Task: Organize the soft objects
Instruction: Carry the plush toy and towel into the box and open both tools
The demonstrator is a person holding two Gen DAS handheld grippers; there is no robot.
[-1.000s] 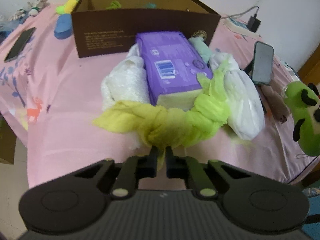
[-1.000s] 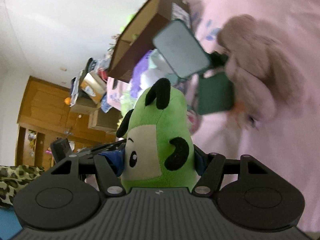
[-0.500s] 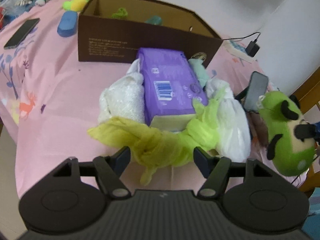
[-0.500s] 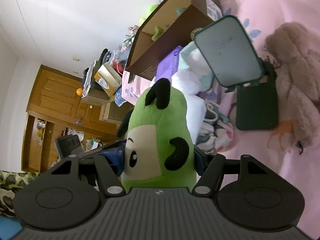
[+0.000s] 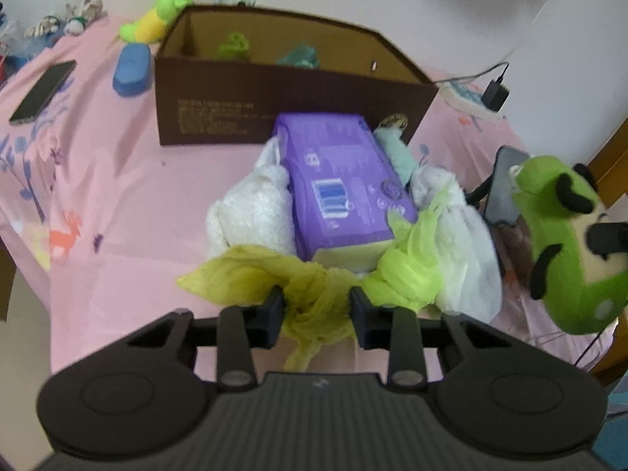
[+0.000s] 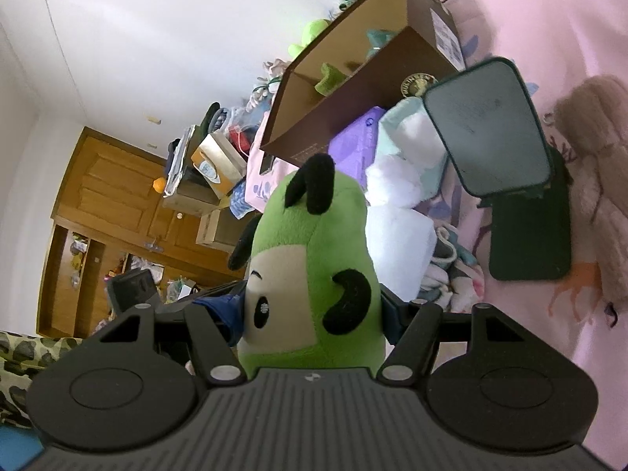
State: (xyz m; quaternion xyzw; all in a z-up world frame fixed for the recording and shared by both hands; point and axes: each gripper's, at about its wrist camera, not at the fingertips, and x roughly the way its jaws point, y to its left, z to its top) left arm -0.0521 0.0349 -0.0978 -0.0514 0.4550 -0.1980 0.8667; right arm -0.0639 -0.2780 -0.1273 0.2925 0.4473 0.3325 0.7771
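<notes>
Since half a second ago my left gripper (image 5: 317,308) narrows its parted jaws around the knot of the yellow-green cloth (image 5: 314,294) at the table edge, while my right gripper (image 6: 312,314) clamps the green plush (image 6: 314,274) aloft, ready for the brown box (image 5: 290,90).

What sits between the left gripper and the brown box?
In the left wrist view: the yellow-green scarf between the left gripper fingers, then the purple pack flanked by white cloths, up to the box.

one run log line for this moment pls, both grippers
left gripper: open around yellow-green cloth knot | right gripper: shut on green plush toy | brown box: open, beyond pile
</notes>
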